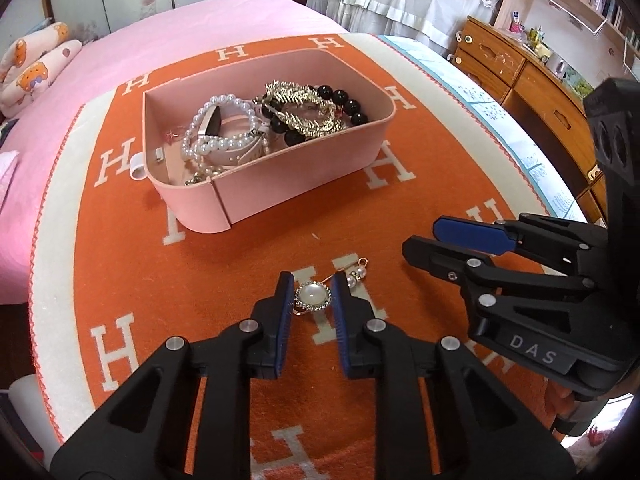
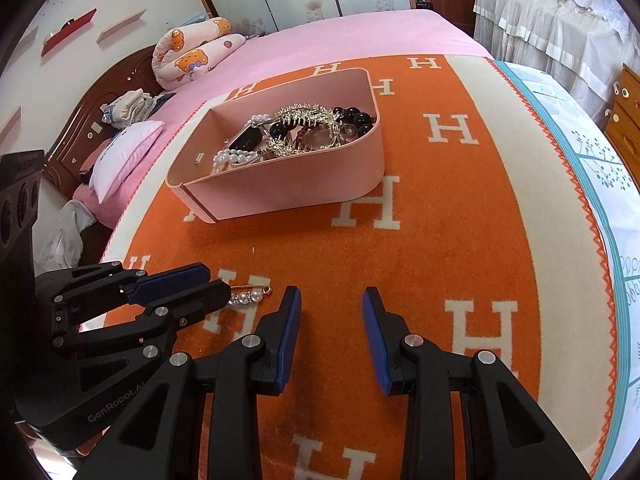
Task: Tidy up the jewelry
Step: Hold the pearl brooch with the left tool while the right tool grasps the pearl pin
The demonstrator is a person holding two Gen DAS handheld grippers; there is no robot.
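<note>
Blanket spread on bed. Box sits on blanket, mid-far. In box: pearl strands to L side, bead bracelet + chain piece to R side. Brooch lies on blanket, nearer than box, betw L gripper fingers. R gripper just R of it, over bare blanket. Pillows far behind.

1 pink box, 1 pearl brooch, 2 grippers, 1 orange blanket, several bracelets in box.
</note>
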